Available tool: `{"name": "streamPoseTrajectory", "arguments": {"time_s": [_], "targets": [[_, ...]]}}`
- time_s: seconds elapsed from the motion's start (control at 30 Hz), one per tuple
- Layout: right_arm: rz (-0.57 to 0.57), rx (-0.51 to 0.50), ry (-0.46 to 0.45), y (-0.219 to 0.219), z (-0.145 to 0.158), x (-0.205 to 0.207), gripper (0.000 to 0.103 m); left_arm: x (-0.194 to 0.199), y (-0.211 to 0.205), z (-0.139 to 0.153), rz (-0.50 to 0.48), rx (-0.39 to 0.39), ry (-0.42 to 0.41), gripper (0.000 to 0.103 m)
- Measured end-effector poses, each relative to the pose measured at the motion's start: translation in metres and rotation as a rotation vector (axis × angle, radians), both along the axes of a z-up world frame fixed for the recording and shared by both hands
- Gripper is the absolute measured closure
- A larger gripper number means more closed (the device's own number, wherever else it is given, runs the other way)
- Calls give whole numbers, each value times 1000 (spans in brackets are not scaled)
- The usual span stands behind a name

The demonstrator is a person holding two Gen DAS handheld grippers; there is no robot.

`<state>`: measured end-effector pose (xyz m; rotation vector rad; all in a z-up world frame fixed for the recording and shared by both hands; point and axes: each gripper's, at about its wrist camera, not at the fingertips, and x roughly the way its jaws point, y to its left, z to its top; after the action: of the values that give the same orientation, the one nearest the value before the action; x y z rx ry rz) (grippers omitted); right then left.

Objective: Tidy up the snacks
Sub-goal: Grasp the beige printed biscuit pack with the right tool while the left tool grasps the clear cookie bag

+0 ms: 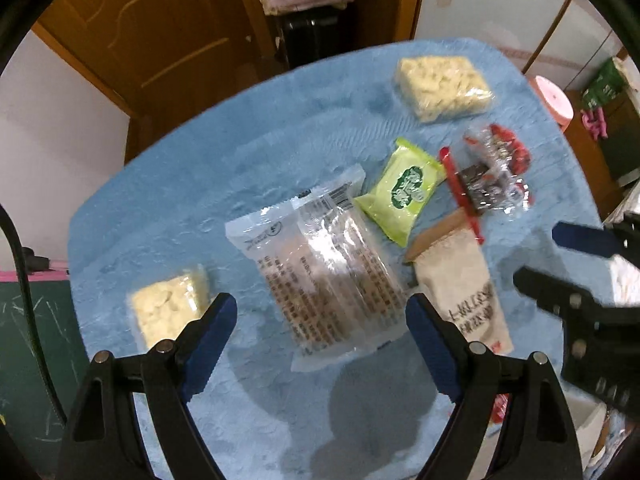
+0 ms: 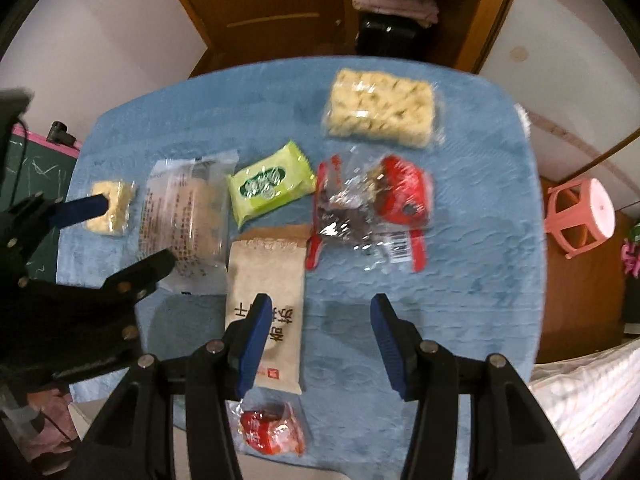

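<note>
Clerk: Nearest item — left hand-held gripper [image 1: 320,312], jaws wide apart, empty, poised over the clear printed packet [image 1: 320,268] on the blue counter [image 1: 180,184]. Right hand-held gripper [image 2: 316,320] likewise spread, empty, above bare counter just right of the beige pouch [image 2: 266,292].

Checker: Remaining stock?

Clerk: 7 snacks, all loose on the counter. 1 small noodle block [image 1: 168,308] at the left; 1 clear printed packet beside it; 1 green packet [image 1: 400,186] centre; 1 beige pouch below the green one, its top edge touching it; 1 red-and-clear bag [image 2: 372,210] to the right; 1 large noodle block [image 2: 380,110] at the far edge; 1 small red candy pack [image 2: 272,432] at the near edge.

Checker: Step in hand?

Clerk: By my reading, a first pick — the left hand-held gripper is lined up on the clear packet. No container is visible, so the destination cannot be told.

Checker: Handling notes?

Clerk: Film is slick and the contents look brittle. Advise lowering squarely, taking the packet across its narrow width, closing gently, and lifting clear of the green packet at its corner.
</note>
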<state>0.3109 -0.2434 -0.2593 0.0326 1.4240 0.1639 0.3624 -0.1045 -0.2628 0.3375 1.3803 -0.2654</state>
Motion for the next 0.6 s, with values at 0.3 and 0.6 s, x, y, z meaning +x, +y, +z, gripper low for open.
{"name": "streamPoseTrajectory", "arguments": {"time_s": [0.3,0.6], "targets": [[30,55,51,15,-32,-5,51,24,-9,-39,28,-9,80,17],[20,114,69,30,-38,-8,51,21,28,-62,150,-113,185,14]]}}
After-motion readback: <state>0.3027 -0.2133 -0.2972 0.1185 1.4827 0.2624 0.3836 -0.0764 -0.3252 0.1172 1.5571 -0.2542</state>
